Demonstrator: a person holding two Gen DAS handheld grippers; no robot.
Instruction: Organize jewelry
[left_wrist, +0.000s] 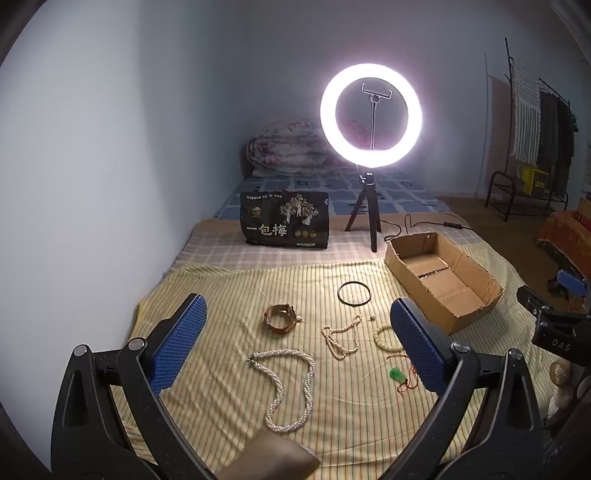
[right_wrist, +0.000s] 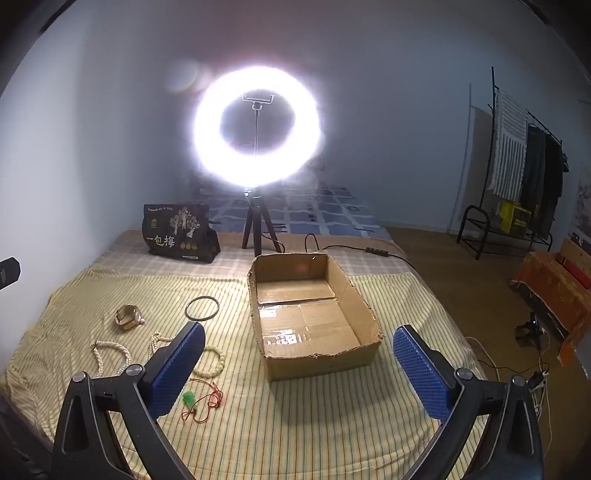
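Note:
Jewelry lies on a yellow striped cloth (left_wrist: 221, 295): a thick pearl necklace (left_wrist: 291, 391), a thin pearl necklace (left_wrist: 341, 338), a pale bead bracelet (left_wrist: 384, 338), a green pendant on red cord (left_wrist: 397, 374), a gold watch (left_wrist: 280, 317) and a black ring bangle (left_wrist: 354, 292). An open cardboard box (right_wrist: 314, 314) sits to the right, empty. My left gripper (left_wrist: 299, 332) is open above the jewelry. My right gripper (right_wrist: 299, 354) is open in front of the box. The pendant (right_wrist: 190, 398), bracelet (right_wrist: 212, 362), watch (right_wrist: 128, 317) and bangle (right_wrist: 202, 308) show left of it.
A lit ring light on a tripod (left_wrist: 370, 114) and a black printed bag (left_wrist: 284, 221) stand behind the cloth. A cable (right_wrist: 351, 249) runs behind the box. A clothes rack (right_wrist: 524, 177) stands at the far right. A tan object (left_wrist: 269, 456) lies at the near edge.

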